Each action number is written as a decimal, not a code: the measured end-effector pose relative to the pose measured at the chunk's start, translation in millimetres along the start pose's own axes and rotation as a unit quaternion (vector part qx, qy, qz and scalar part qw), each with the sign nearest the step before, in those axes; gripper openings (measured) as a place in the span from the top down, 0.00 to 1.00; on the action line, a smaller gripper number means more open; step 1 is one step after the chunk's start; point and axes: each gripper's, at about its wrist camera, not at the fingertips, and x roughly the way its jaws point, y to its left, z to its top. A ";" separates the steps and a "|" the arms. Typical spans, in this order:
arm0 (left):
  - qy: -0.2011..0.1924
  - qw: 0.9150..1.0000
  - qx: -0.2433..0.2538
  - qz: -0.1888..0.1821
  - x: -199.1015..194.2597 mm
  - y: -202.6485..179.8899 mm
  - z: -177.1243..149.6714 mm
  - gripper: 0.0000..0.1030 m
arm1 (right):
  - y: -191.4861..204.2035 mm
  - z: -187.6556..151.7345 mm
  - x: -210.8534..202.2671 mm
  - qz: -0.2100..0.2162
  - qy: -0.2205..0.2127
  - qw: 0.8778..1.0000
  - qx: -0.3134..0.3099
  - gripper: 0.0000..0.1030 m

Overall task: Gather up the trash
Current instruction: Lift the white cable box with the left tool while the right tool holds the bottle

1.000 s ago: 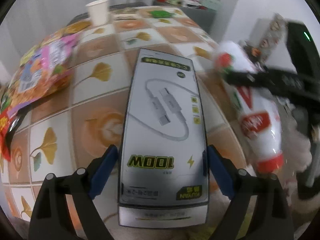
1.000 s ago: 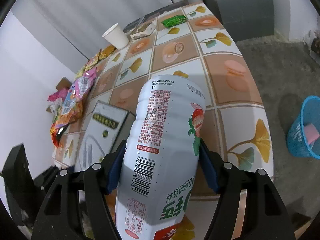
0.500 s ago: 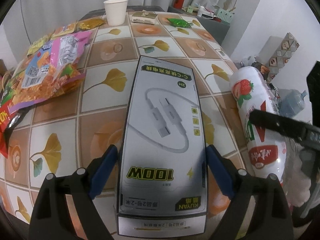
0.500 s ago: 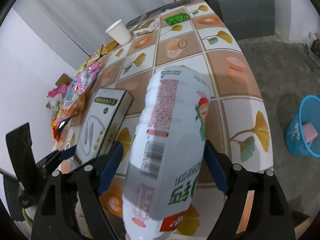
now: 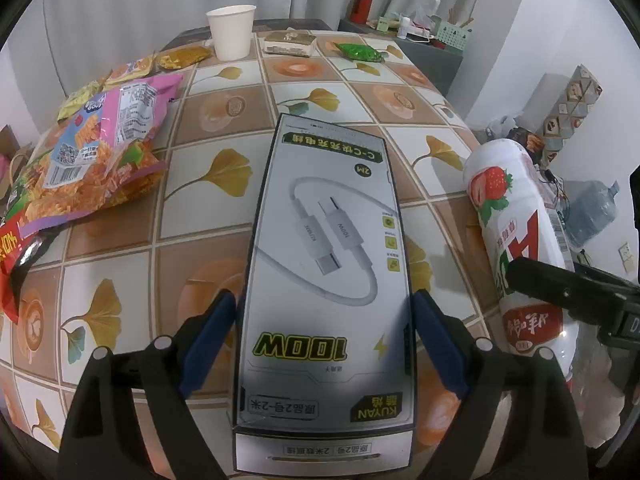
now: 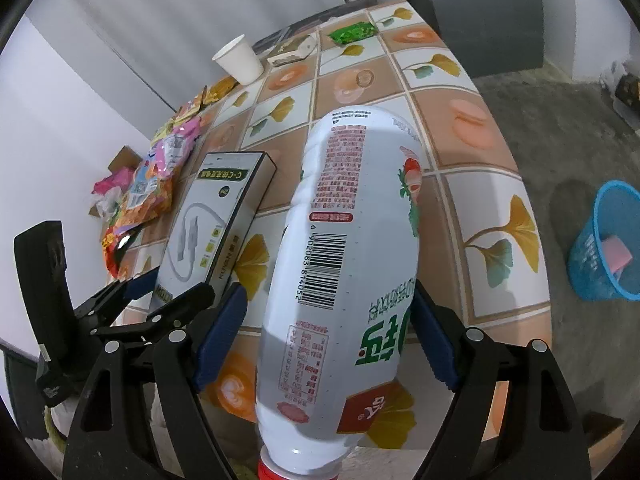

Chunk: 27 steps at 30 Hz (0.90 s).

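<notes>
My left gripper (image 5: 324,336) is shut on a grey cable box (image 5: 326,260) printed "100W", held above the tiled table (image 5: 224,120). My right gripper (image 6: 324,332) is shut on a white strawberry drink bottle (image 6: 352,248) with a red cap toward the camera. The bottle also shows at the right of the left wrist view (image 5: 516,240), and the box and left gripper at the left of the right wrist view (image 6: 216,228). A blue bin (image 6: 608,244) holding something pink stands on the floor to the right of the table.
Snack bags (image 5: 92,152) lie along the table's left side. A white paper cup (image 5: 232,32), a small flat packet (image 5: 290,43) and a green wrapper (image 5: 358,51) sit at the far end. A grey cabinet (image 6: 476,12) stands behind the table. A water jug (image 5: 592,212) is on the floor.
Both grippers have drawn back from the table with their loads. The bottle now points more steeply upward, and more of the far table shows.
</notes>
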 end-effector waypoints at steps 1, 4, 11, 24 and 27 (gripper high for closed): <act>0.000 1.000 0.000 0.000 -0.1 -0.6 0.0 0.16 | -0.9 0.3 -0.3 0.001 -0.001 1.000 0.003 0.27; -0.002 1.000 0.000 0.002 -0.5 -1.7 -0.4 0.16 | -2.6 0.5 0.2 -0.001 -0.001 1.000 0.010 0.30; -0.006 1.000 0.007 0.007 -2.1 -4.7 -1.0 0.17 | -8.0 1.6 1.7 0.000 -0.001 1.000 0.025 0.34; -0.011 1.000 0.014 0.013 -4.2 -8.3 -2.2 0.17 | -10.2 3.4 3.8 0.004 -0.001 0.999 0.032 0.42; -0.013 1.000 0.015 0.014 -4.8 -8.4 -2.0 0.17 | -11.2 3.2 3.9 0.006 -0.002 0.999 0.033 0.42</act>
